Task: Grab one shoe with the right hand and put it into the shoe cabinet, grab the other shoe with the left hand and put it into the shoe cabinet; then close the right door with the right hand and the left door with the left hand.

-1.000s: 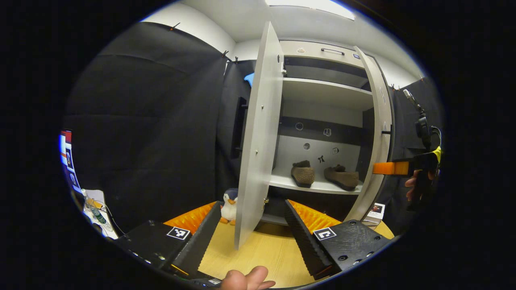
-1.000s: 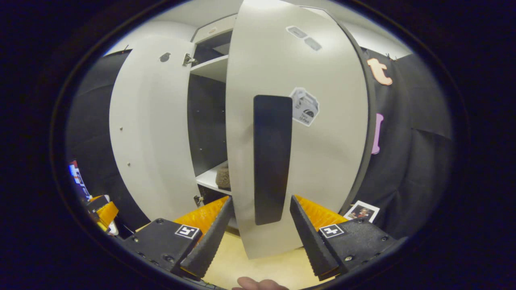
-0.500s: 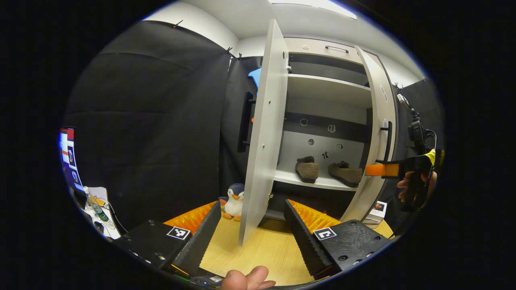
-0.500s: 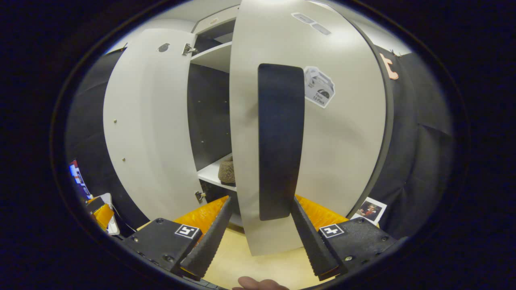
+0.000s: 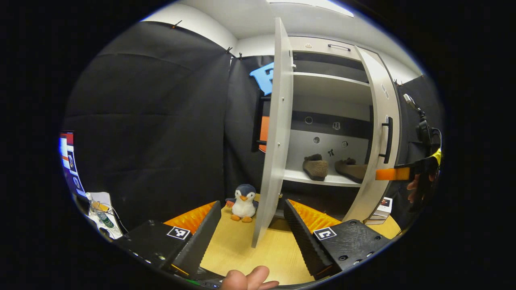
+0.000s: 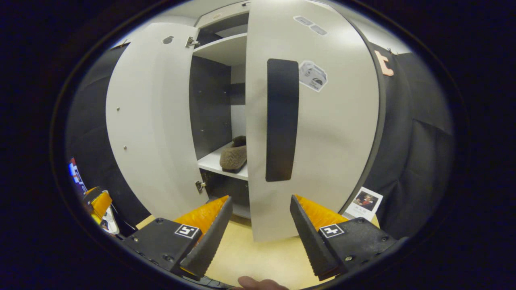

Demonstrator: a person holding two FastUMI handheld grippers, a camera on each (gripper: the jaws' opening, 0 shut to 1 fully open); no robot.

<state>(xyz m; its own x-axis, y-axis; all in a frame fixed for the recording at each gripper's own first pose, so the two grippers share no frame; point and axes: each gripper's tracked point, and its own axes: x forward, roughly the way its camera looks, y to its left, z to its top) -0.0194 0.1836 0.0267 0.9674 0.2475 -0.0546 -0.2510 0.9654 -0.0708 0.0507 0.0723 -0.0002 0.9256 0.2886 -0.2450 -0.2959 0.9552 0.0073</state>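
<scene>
Two brown fuzzy shoes (image 5: 315,167) (image 5: 352,169) sit side by side on the lower shelf of the white shoe cabinet (image 5: 330,86). The left door (image 5: 275,133) stands edge-on to me, wide open. The right door (image 5: 379,133) is part-way closed, its black handle (image 5: 388,139) facing out. My left gripper (image 5: 252,237) is open, low over the wooden tabletop, with the left door's bottom edge between its fingers' line. In the right gripper view, my right gripper (image 6: 258,237) is open just before the right door (image 6: 322,133) and below its handle (image 6: 282,121); one shoe (image 6: 234,155) shows through the gap.
A penguin plush (image 5: 244,197) stands on the wooden tabletop (image 5: 278,253) left of the left door. A photo card (image 6: 365,199) leans by the cabinet's right foot. Clutter with a bottle (image 5: 100,215) lies at far left. The other gripper (image 5: 387,174), held by a hand, reaches the right door.
The right door has swung further toward the cabinet, and its handle now sits farther from my right gripper. My left gripper has shifted left, bringing the penguin and the left door's outer side into sight.
</scene>
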